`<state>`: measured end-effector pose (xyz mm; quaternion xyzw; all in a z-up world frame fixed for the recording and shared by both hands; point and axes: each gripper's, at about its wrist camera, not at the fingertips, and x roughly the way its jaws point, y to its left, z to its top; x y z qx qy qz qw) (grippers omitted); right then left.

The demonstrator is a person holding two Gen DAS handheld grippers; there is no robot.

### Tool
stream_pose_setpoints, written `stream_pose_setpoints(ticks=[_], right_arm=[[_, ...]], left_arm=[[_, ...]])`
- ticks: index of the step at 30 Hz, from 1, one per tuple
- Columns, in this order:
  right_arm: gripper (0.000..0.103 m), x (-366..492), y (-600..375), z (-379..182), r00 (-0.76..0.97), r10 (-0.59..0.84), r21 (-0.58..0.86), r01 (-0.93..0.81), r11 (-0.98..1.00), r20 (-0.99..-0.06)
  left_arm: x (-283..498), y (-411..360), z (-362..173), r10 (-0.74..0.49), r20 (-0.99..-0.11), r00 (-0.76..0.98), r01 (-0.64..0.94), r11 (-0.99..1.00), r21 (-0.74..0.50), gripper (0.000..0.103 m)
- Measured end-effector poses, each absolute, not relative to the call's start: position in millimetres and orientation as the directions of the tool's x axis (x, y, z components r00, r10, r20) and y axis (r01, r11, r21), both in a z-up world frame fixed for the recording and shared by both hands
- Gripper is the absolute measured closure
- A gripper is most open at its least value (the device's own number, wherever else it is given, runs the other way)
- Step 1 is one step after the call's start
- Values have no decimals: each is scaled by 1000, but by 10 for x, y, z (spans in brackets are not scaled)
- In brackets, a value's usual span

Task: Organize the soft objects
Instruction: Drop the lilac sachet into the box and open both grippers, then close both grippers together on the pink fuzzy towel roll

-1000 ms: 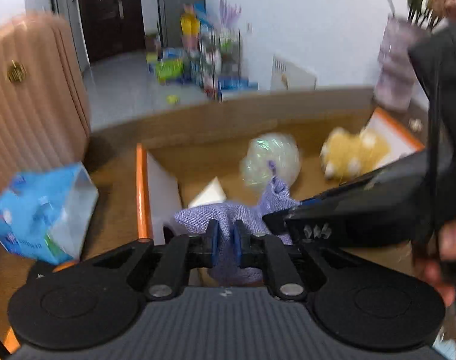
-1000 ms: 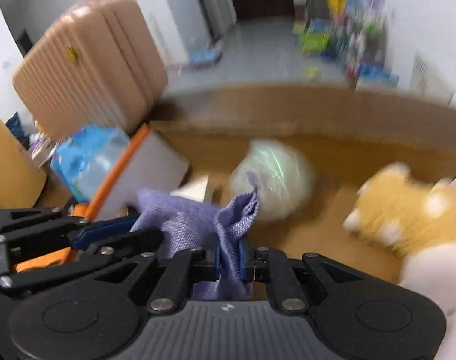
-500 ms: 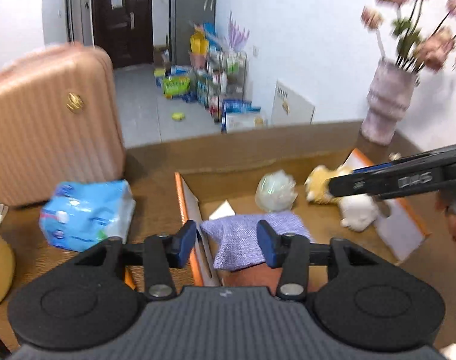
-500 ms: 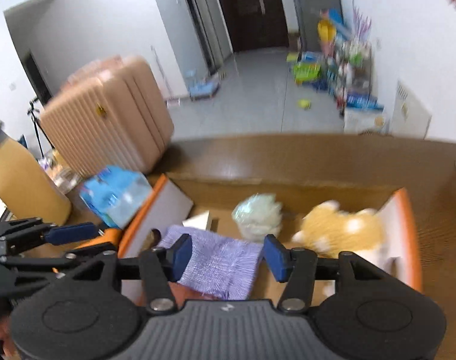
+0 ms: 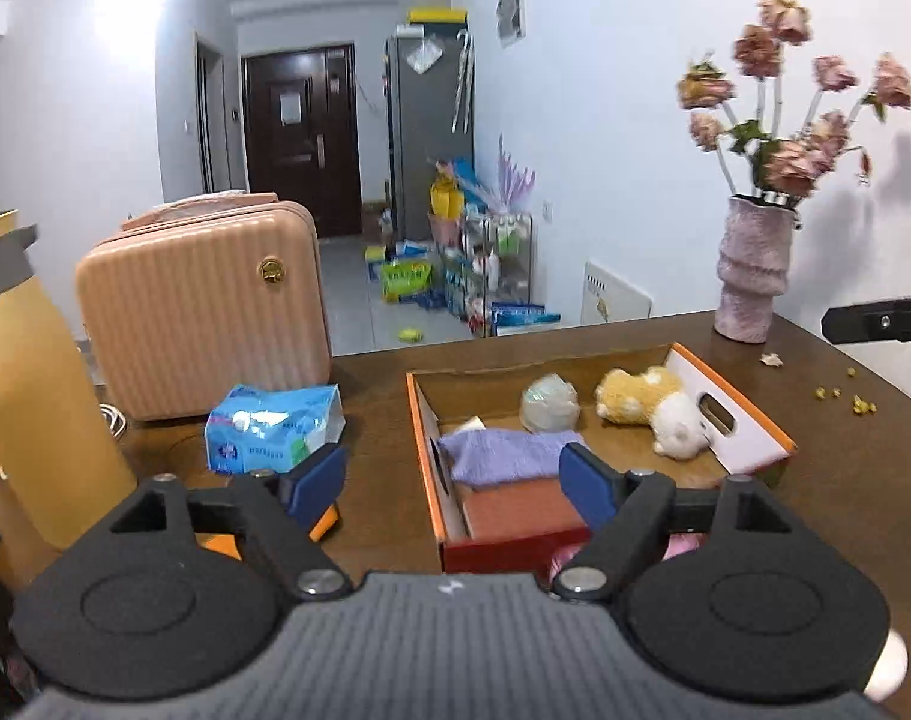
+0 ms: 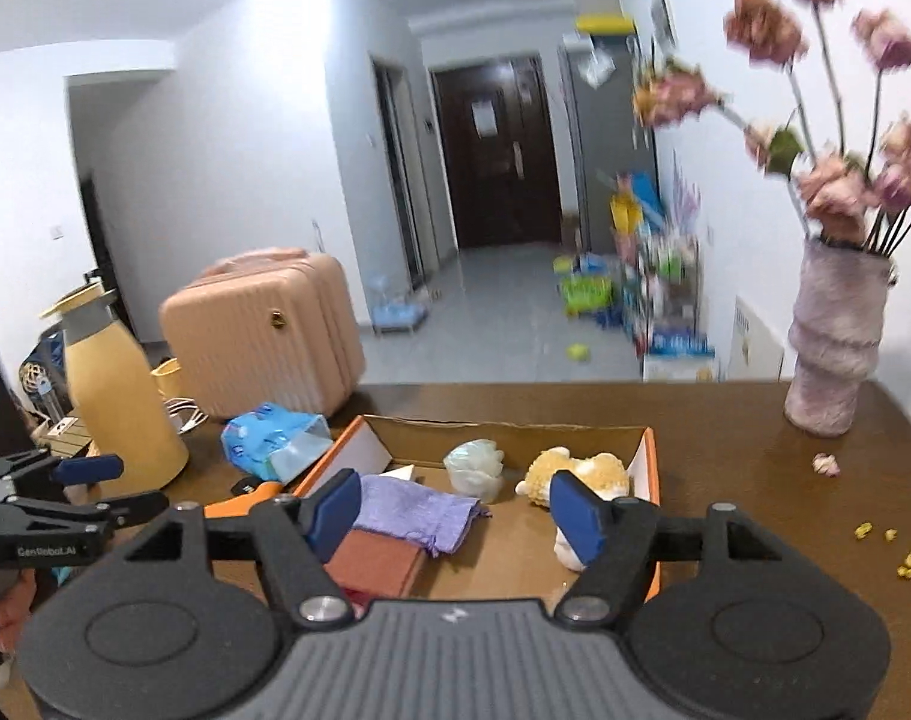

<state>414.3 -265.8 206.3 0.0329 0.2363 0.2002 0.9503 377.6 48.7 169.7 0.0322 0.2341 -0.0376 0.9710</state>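
The purple cloth [image 5: 509,456] [image 6: 419,510] lies flat in the orange-rimmed cardboard box [image 5: 422,450] [image 6: 650,480], partly over a red-brown folded piece [image 5: 515,510] [image 6: 377,561]. Behind it in the box are a pale crinkly ball [image 5: 548,411] [image 6: 473,468] and a yellow-and-white plush toy [image 5: 641,399] [image 6: 581,471]. My left gripper [image 5: 449,480] hangs above and short of the box, jaws opening, nothing between them. My right gripper [image 6: 455,513] is likewise raised, jaws opening and empty. The left gripper [image 6: 95,489] also shows at the left edge of the right wrist view.
On the brown table left of the box are a blue tissue pack [image 5: 272,429], a pink ribbed suitcase [image 5: 203,312] and a yellow flask [image 5: 29,396]. A vase of dried flowers [image 5: 749,270] stands at the back right, with yellow crumbs [image 5: 839,396] near it.
Both grippers were shut on the purple cloth; they opened, let it go into the box, and drew back and up. The cloth now lies spread flat.
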Motion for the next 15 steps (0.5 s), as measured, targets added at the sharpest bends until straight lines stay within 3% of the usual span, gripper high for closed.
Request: stream_pose_setpoints(ticks=[8, 11, 15], right_arm=[[33, 3035, -2665, 1548, 854, 394, 63, -397, 915, -340], [23, 2640, -2643, 1268, 861, 388, 52, -394, 918, -328], [22, 2167, -2589, 859, 862, 374, 50, -380, 924, -341]], left_arm=[[2654, 280, 1298, -90, -348, 933, 96, 995, -1, 13], [2328, 221, 1066, -97, -363, 927, 96, 995, -21, 13], [2026, 197, 783, -108, -436, 893, 98, 994, -46, 13]])
